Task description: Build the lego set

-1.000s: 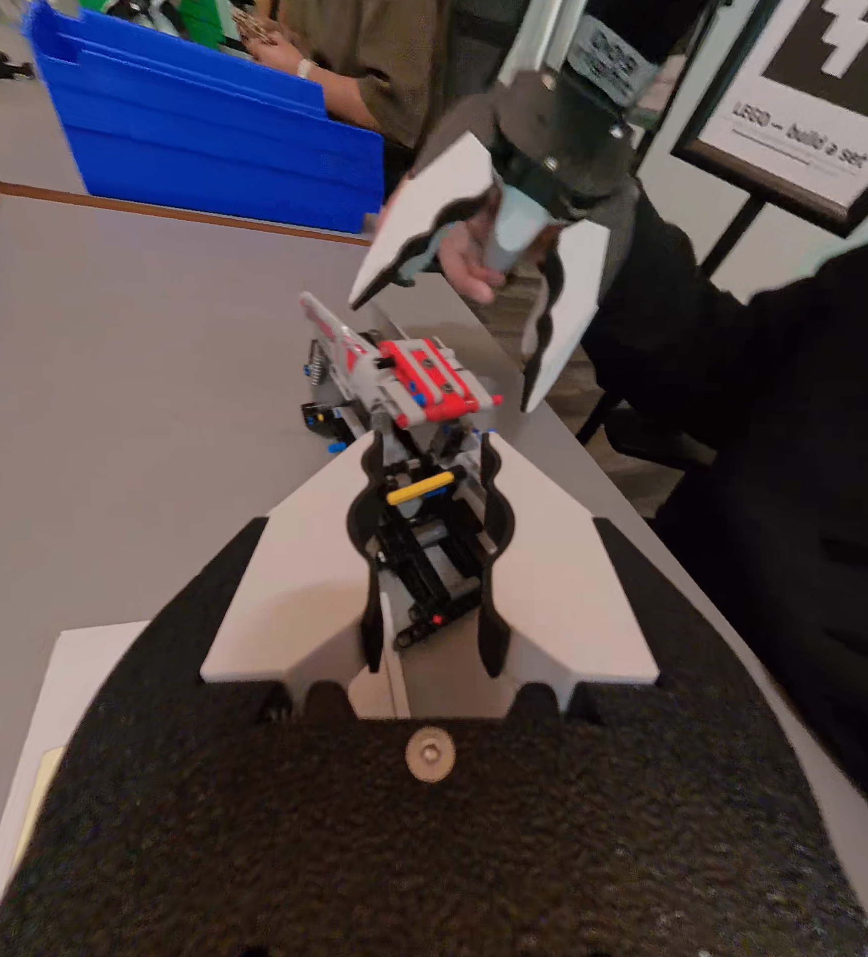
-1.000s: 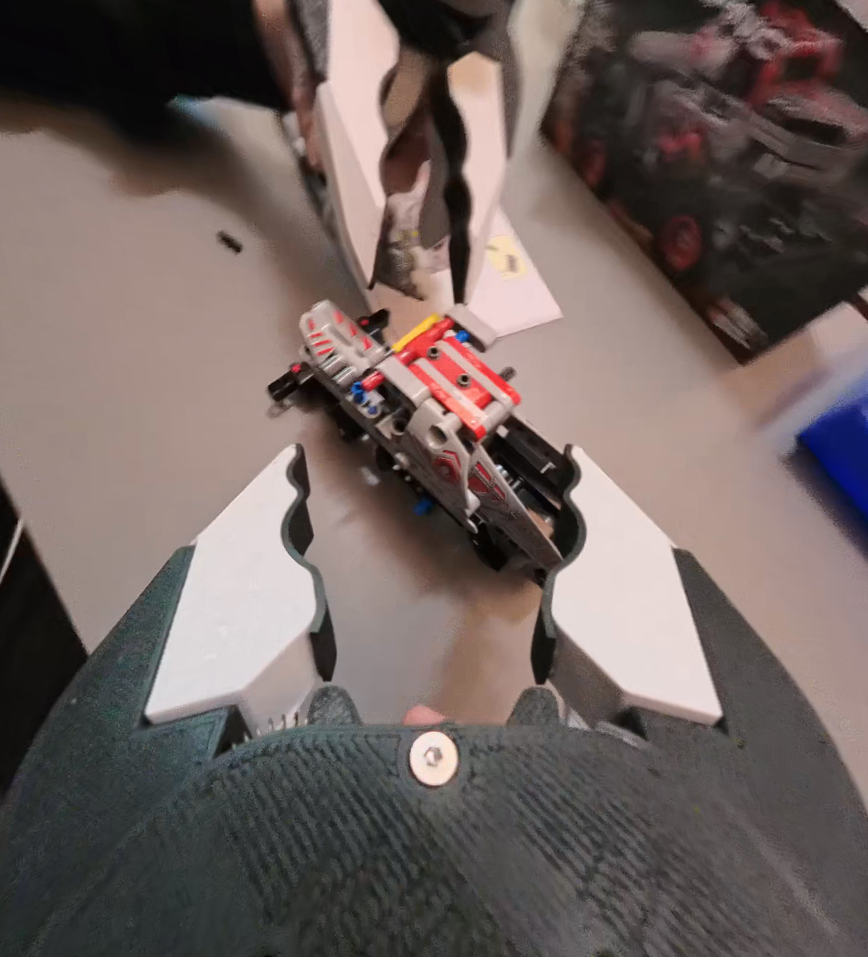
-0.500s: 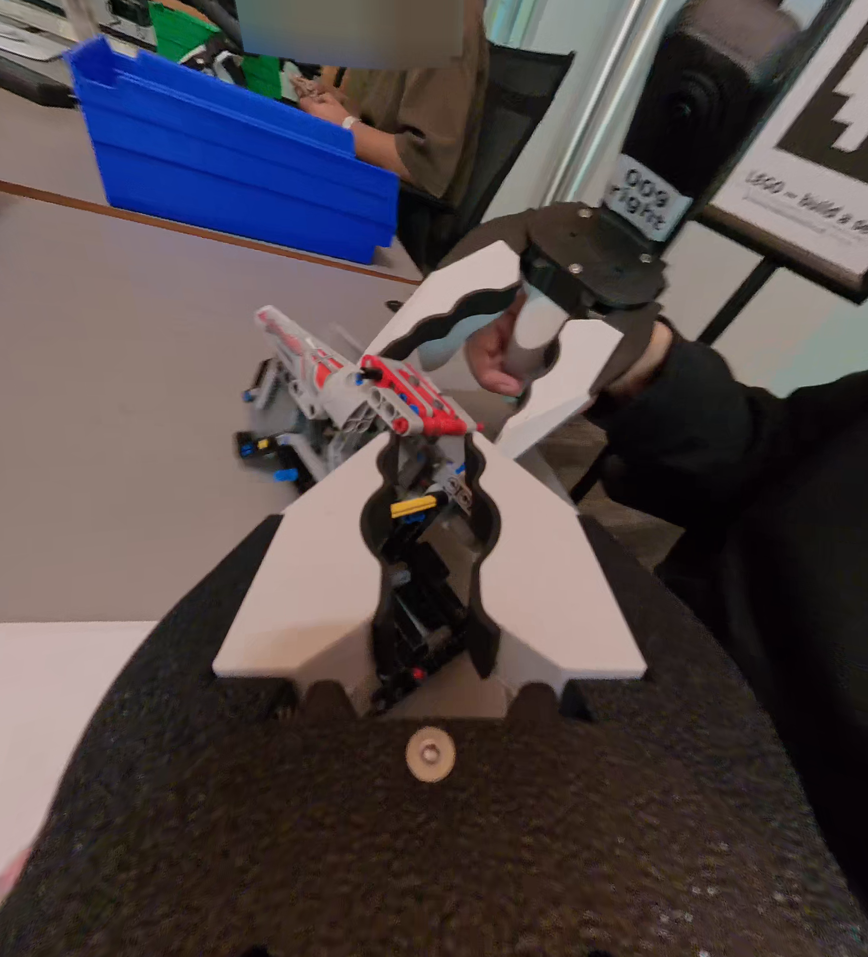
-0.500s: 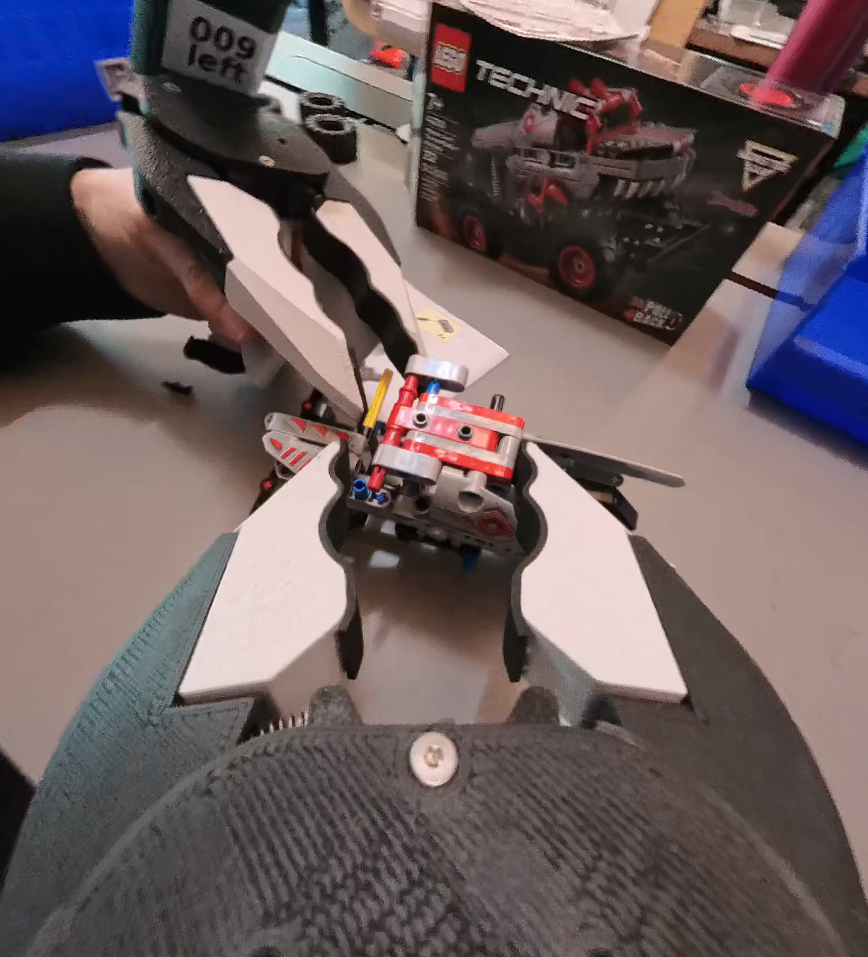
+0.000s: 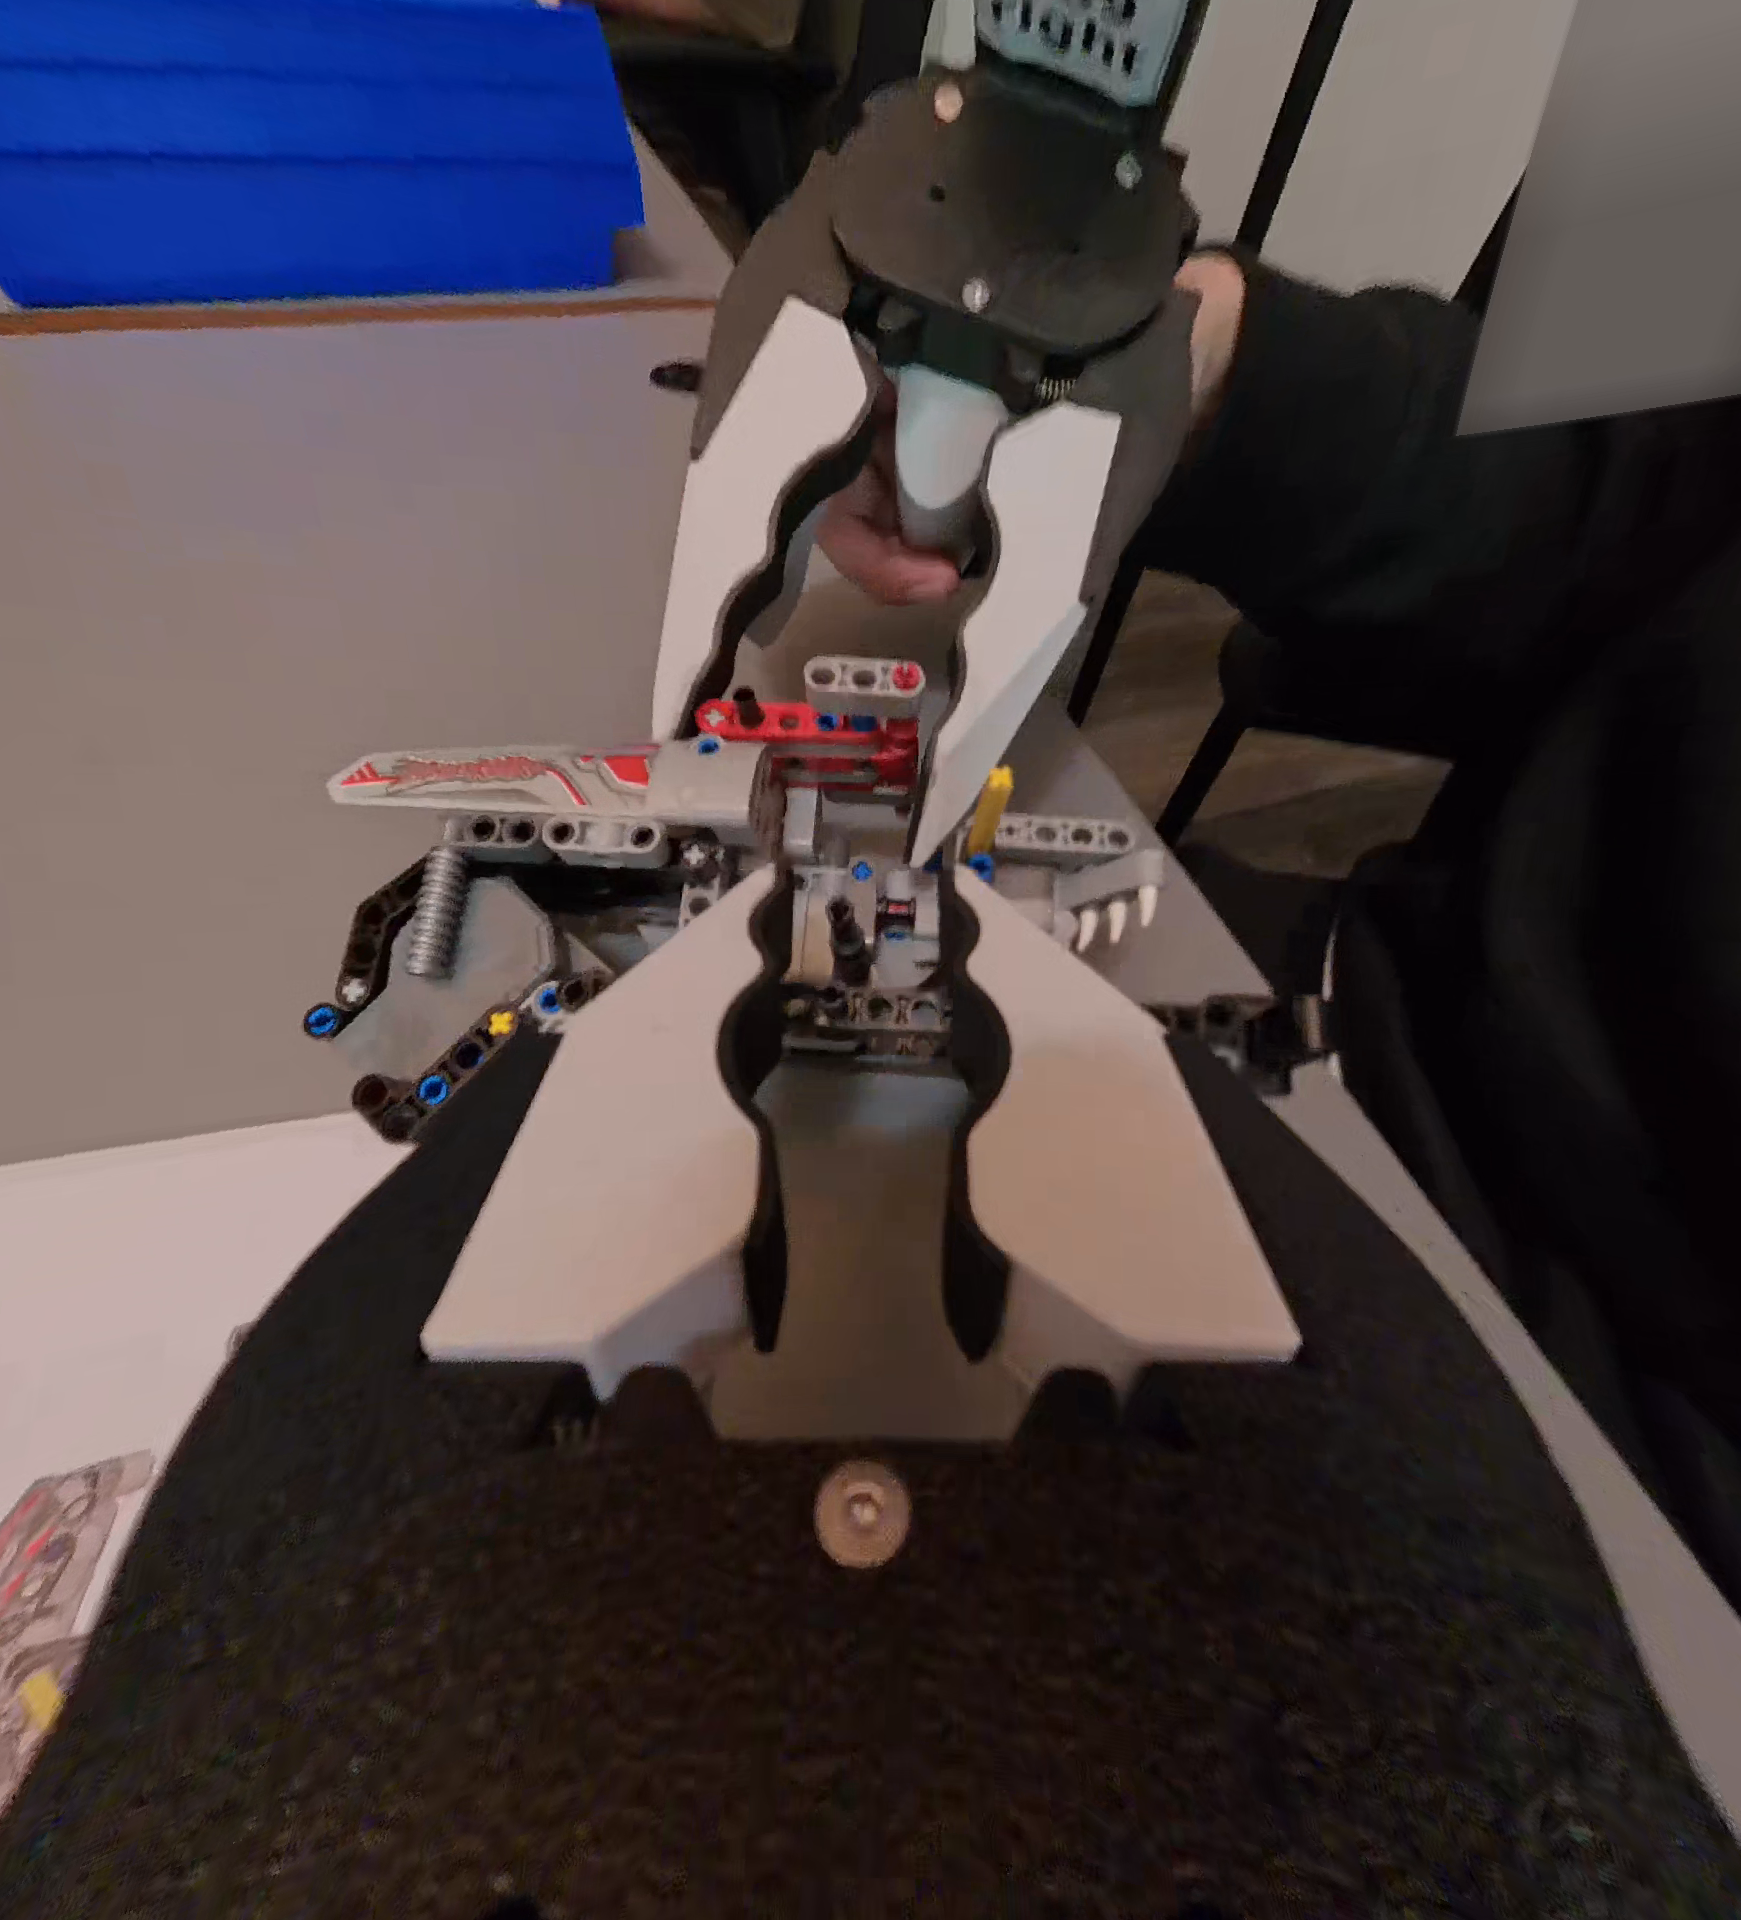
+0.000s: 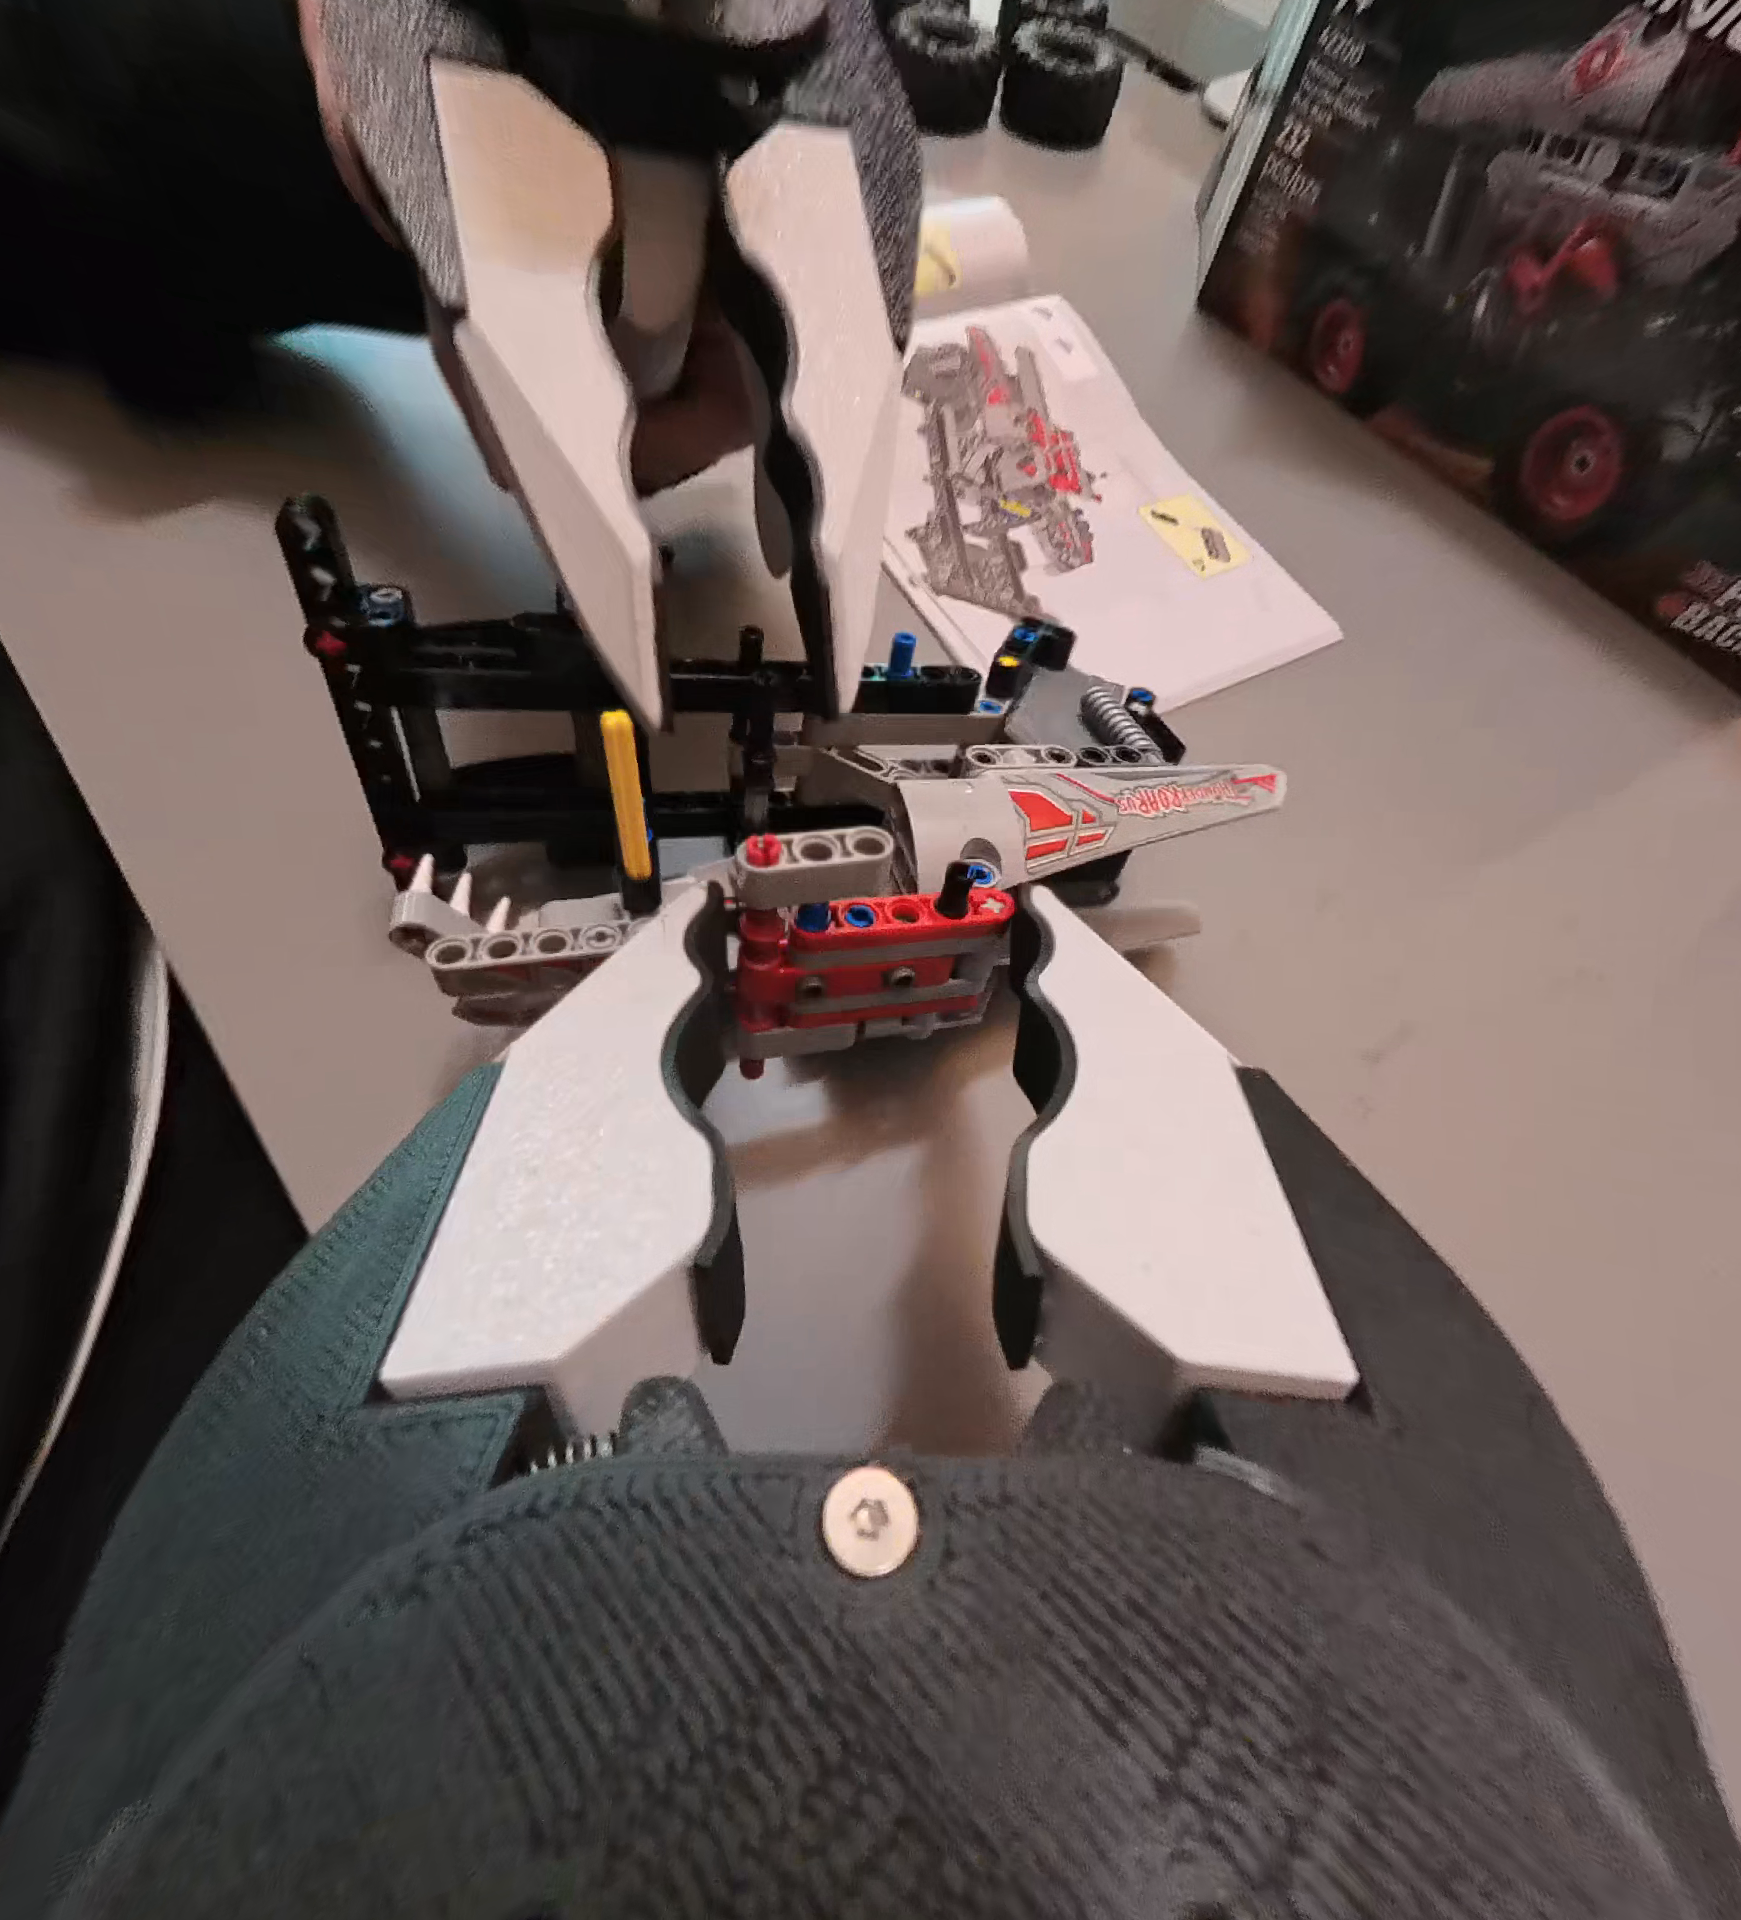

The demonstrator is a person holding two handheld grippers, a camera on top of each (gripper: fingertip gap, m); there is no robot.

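One partly built lego model [image 6: 845,831] sits on the table. Two grippers work at it: the left gripper [image 5: 861,914] and the right gripper [image 6: 861,935]. One instruction booklet [image 6: 1105,499], one set box [image 6: 1572,260], one blue bin [image 5: 274,156] and two loose black tyres [image 6: 1001,62] (blurred, at the far edge).

Both grippers crowd the lego model [image 6: 845,831]; bare table [image 6: 1468,1039] beside it seems free.

Both grippers' jaws around lego model [image 5: 741,831]
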